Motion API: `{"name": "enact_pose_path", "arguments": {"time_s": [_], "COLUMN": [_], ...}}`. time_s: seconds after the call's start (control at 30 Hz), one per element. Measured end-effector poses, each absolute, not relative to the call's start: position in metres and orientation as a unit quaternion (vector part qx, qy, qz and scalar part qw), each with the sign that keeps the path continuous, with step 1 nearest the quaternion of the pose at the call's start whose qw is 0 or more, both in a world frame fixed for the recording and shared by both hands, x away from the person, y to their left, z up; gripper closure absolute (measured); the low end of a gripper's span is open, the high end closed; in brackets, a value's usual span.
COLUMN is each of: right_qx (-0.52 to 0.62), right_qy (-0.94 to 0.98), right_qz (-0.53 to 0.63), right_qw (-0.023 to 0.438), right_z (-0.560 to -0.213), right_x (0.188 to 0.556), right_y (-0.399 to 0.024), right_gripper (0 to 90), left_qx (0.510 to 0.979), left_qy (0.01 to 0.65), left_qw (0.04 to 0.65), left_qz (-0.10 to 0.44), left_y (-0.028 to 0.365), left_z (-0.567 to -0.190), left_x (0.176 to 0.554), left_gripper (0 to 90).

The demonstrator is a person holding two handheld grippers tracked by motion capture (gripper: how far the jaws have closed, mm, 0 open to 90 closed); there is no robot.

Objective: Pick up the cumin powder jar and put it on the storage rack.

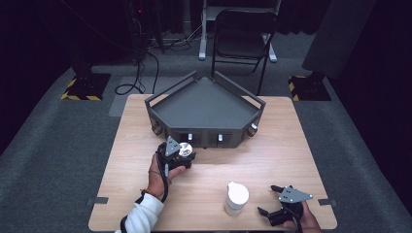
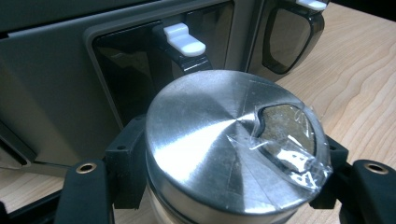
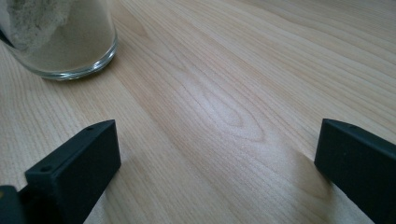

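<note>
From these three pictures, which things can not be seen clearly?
- Metal lid, left gripper view: the bottom edge cuts off whatever is below it.
- Glass jar, right gripper view: the frame cuts off its top.
- Grey tray unit, high view: the small front compartments are too small to read.

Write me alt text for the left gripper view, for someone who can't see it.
A round brushed-metal lid with a pour opening covered by clear tape sits clamped between the left gripper's black jaws. Just behind it is a grey organiser with a white latch, standing on a light wooden table.
</note>
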State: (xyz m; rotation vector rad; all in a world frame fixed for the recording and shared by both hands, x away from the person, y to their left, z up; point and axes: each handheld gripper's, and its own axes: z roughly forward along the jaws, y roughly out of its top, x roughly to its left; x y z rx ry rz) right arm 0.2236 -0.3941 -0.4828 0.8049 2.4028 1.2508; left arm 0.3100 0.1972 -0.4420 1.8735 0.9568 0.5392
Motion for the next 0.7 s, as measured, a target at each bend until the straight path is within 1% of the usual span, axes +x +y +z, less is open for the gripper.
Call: {"name": "enact_pose_path", "arguments": {"time_s": [0.17, 0.4, 0.57, 0.7], "right_qx": [0.281, 0.282, 0.281, 0.282], "right_qy": [0.840, 0.839, 0.840, 0.839], "right_qz": [0.437, 0.437, 0.437, 0.437], "right_qw": [0.157, 0.158, 0.158, 0.159], "right_z": [-0.483, -0.483, -0.483, -0.483], "right_x": [0.224, 0.223, 0.223, 0.223], "right_y": [-0.394, -0.394, -0.394, -0.394], "right_gripper": [0.0, 0.0, 0.0, 0.0], "left_qx": [0.760, 0.761, 0.766, 0.761], "left_qy": [0.394, 0.385, 0.385, 0.388], "left_qw": [0.465, 0.467, 0.461, 0.468], "left_qz": [0.226, 0.234, 0.229, 0.224], "left_y": [0.194, 0.193, 0.192, 0.196], "left_z": [-0.433, -0.410, -0.394, -0.383], "left_x": [0.306, 0.300, 0.301, 0.301], "left_gripper": [31.5, 31.5, 31.6, 31.6]}}
